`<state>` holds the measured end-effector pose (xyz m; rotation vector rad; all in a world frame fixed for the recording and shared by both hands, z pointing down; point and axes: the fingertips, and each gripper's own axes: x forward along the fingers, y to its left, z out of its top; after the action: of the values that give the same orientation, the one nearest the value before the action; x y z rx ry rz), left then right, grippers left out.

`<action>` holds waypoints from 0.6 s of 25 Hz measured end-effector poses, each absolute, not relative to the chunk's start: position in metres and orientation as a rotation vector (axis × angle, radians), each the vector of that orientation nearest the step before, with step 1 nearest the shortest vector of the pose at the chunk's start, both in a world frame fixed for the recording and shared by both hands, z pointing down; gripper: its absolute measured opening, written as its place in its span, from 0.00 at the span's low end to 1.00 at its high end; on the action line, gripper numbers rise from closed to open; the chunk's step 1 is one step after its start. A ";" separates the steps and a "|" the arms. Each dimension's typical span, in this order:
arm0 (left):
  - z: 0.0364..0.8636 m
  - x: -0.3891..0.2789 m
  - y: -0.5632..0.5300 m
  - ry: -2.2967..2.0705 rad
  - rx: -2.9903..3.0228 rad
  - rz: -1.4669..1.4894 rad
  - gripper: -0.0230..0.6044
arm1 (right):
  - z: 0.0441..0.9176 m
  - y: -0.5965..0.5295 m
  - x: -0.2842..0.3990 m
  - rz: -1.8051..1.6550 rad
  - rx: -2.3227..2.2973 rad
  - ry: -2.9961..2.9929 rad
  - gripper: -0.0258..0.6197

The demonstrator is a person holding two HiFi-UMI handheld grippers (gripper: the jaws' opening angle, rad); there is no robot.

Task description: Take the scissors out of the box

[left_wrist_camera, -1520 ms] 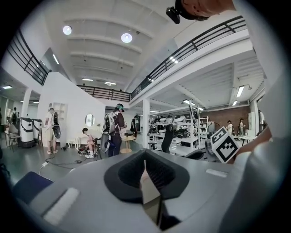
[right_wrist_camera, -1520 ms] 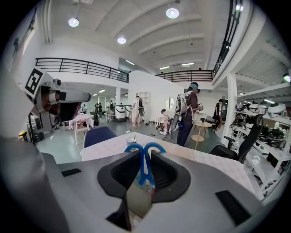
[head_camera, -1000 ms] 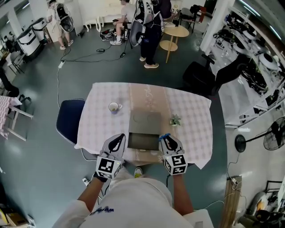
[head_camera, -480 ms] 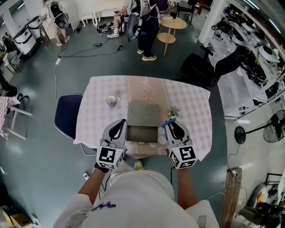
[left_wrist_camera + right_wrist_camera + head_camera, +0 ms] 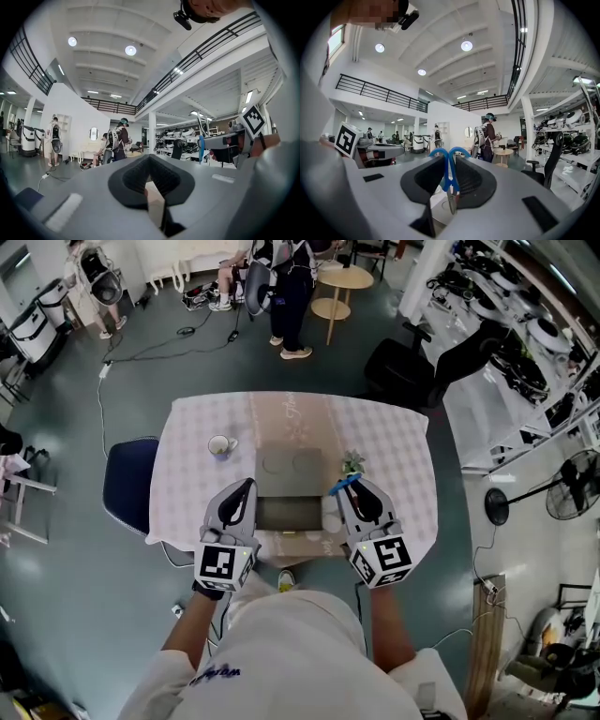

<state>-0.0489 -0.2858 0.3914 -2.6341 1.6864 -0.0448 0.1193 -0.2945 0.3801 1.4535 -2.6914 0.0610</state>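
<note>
Scissors [image 5: 451,200] held by right gripper [image 5: 449,163], blades only in its view; left gripper [image 5: 149,158] closed.

The hall is brightly and evenly lit by round ceiling lamps [image 5: 131,50], which are blown out to white. Only soft shadows are cast. Edges are bent by fisheye distortion, and corners are blacked out in both gripper views.

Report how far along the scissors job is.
Done: the scissors are gripped, their blue handles clamped between the right tool's jaws, and they seem clear of the open box.
In hand: the right tool holds them beside the box, blades hanging down. The left tool is shut and empty.
Left: probably only setting them on the table.
</note>
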 end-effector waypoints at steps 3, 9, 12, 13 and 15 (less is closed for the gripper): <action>0.390 -0.051 -0.282 1.705 -2.629 -0.021 0.04 | 0.380 -0.291 0.119 0.071 1.441 -2.696 0.16; 0.388 -0.048 -0.279 1.682 -2.630 -0.020 0.04 | 0.376 -0.285 0.119 0.068 1.451 -2.704 0.16; 0.389 -0.048 -0.275 1.675 -2.635 -0.027 0.04 | 0.374 -0.282 0.116 0.067 1.449 -2.709 0.16; 0.389 -0.048 -0.274 1.674 -2.637 -0.029 0.04 | 0.373 -0.281 0.116 0.067 1.449 -2.711 0.16; 0.388 -0.049 -0.273 1.672 -2.638 -0.030 0.04 | 0.371 -0.281 0.115 0.065 1.450 -2.713 0.16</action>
<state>-0.0487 -0.2726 0.3883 -2.6383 1.6725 -0.0296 0.1155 -0.2806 0.3711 1.4501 -2.7130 0.0647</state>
